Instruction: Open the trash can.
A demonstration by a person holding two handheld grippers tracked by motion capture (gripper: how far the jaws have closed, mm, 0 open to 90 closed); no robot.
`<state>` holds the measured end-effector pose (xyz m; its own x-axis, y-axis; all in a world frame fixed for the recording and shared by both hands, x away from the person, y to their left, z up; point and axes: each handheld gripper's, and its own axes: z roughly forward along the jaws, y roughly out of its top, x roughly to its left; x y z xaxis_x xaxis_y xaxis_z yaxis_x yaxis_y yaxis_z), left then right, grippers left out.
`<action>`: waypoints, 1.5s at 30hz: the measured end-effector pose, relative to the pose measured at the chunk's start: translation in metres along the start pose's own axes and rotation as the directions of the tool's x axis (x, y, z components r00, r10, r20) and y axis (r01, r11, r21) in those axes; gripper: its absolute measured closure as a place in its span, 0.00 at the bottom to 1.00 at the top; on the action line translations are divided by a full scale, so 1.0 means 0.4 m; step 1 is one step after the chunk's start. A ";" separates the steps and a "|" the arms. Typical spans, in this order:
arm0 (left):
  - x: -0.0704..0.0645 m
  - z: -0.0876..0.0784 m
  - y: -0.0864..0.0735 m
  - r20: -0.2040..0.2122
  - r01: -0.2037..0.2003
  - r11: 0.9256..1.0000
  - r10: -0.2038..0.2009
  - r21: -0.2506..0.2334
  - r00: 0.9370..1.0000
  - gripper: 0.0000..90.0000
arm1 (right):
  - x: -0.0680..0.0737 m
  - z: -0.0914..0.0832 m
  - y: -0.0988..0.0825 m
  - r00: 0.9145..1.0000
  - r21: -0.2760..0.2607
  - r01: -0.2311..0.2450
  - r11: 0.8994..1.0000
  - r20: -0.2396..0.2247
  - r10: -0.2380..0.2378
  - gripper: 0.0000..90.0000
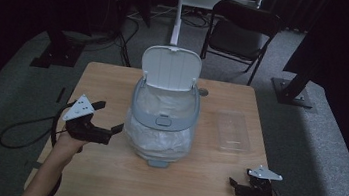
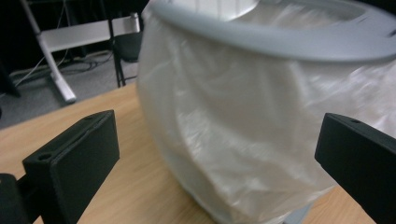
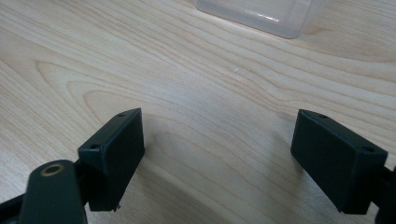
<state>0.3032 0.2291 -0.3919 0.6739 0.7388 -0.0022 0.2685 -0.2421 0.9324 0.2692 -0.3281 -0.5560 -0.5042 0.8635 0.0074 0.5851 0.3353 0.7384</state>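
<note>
Gently now: ease wide-open, empty left gripper (image 1: pixel 110 116) onto loose liner (image 2: pixel 243 135) hanging outside bin (image 1: pixel 164 108) at table (image 1: pixel 103 170) centre; pinch film only. Keep right gripper (image 1: pixel 241 185), open and empty, low near the front edge.

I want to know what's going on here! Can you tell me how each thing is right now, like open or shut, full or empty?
Trash bin: upright on the table.
Bin lid: flipped open.
Plastic bag: lining the bin, folded over its sides.
Clear plastic container: lying flat, looks empty.
Left gripper: fingers open, beside the bag.
Right gripper: fingers open, holding nothing.
</note>
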 end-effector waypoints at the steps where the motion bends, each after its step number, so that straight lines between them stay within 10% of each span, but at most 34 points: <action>1: 0.005 0.001 -0.007 -0.005 0.001 1.000 -0.001 0.004 1.000 0.01 | 0.000 0.000 0.000 1.000 0.000 0.001 1.000 0.000 -0.001 0.18; 23: 0.090 0.019 -0.149 -0.086 0.085 0.993 -0.077 0.085 0.993 0.01 | 0.001 0.000 0.001 1.000 0.005 -0.004 1.000 0.004 0.004 0.18; 45: 0.165 -0.004 -0.294 -0.221 0.193 0.969 -0.157 0.155 0.963 0.01 | 0.003 0.007 0.006 1.000 0.009 -0.009 1.000 0.012 0.009 0.14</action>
<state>0.3149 0.3074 -0.5010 0.4546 0.8881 -0.0683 0.4968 -0.1892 0.8470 0.2720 -0.3253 -0.5561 -0.4915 0.8709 0.0059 0.5955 0.3311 0.7319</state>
